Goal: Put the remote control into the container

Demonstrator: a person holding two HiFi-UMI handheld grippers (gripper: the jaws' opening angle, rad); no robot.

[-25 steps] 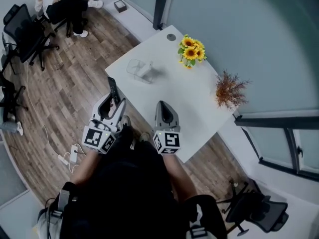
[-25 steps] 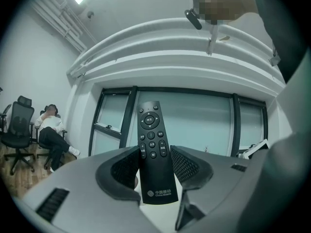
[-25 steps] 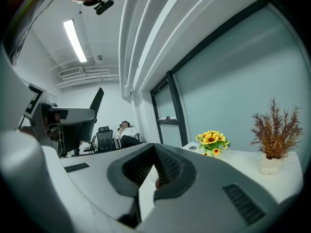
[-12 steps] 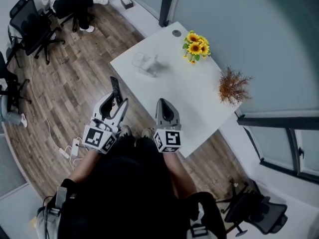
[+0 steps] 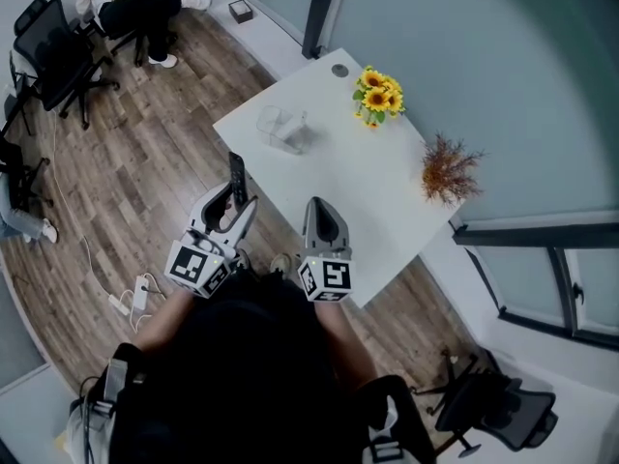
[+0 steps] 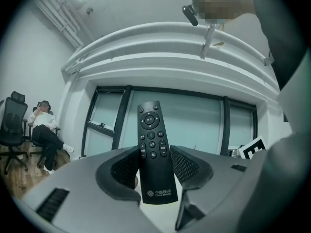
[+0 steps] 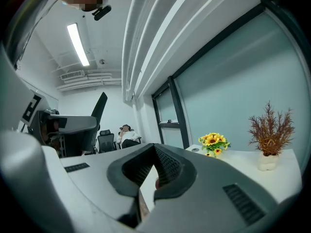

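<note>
Left gripper: clamped on remote control, now slightly nearer the table edge.
Right gripper: jaws together, empty.
Container: on table, still well beyond the remote control.

Wood floor, white table, glass wall, office chairs.

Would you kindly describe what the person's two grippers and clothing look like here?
The left gripper and right gripper have smooth grey tapered shells with dark textured pads. Each carries a white cube printed with black square markers. The person wears a black top.
</note>
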